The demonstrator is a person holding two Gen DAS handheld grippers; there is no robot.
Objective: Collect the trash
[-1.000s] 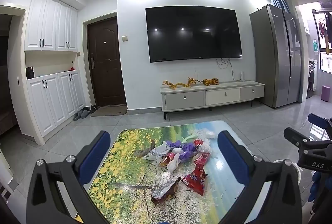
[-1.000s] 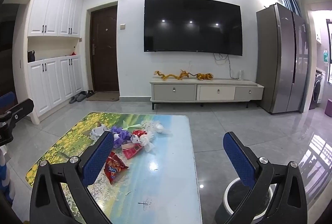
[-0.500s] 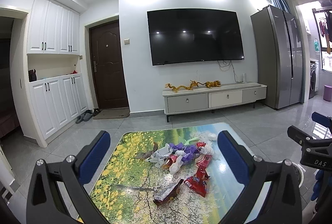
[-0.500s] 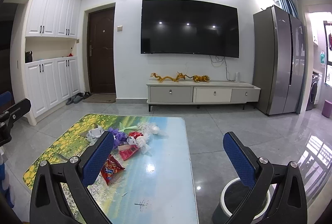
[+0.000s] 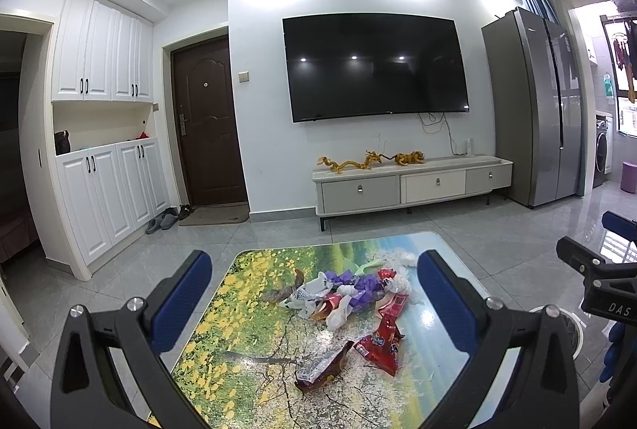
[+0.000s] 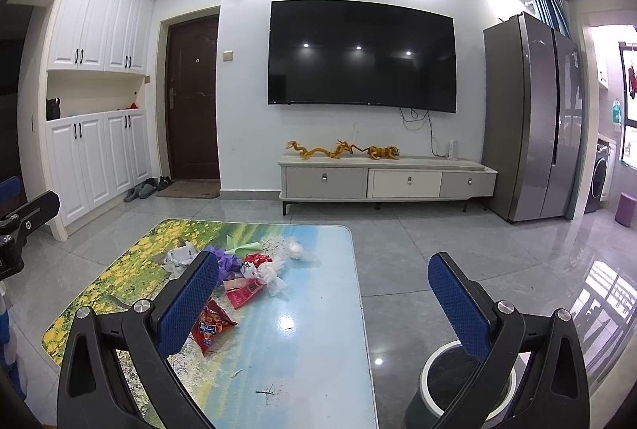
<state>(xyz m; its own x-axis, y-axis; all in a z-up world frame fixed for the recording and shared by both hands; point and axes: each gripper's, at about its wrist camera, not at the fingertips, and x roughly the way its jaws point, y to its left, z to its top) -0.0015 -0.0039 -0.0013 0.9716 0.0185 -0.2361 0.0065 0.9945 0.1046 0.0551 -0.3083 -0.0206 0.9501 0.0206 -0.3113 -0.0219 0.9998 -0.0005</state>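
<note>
A pile of trash (image 5: 350,289) lies on the low table (image 5: 254,293) with the flower print: white and purple crumpled wrappers, a red snack bag (image 5: 382,343) and a brown wrapper (image 5: 322,363) nearer me. The pile also shows in the right wrist view (image 6: 243,266), with the red bag (image 6: 209,325) at its near side. My left gripper (image 5: 314,293) is open and empty above the table's near end. My right gripper (image 6: 324,297) is open and empty, over the table's right edge. A round bin (image 6: 458,385) stands on the floor to the right.
A TV cabinet (image 5: 410,182) with gold dragon figures stands under the wall TV. A grey fridge (image 5: 537,106) is at the right, white cupboards (image 5: 103,166) and a dark door (image 5: 207,126) at the left. Glossy tiled floor surrounds the table.
Both views have shifted slightly; the table and trash sit a little lower and farther in frame. Both grippers stay open and empty.
</note>
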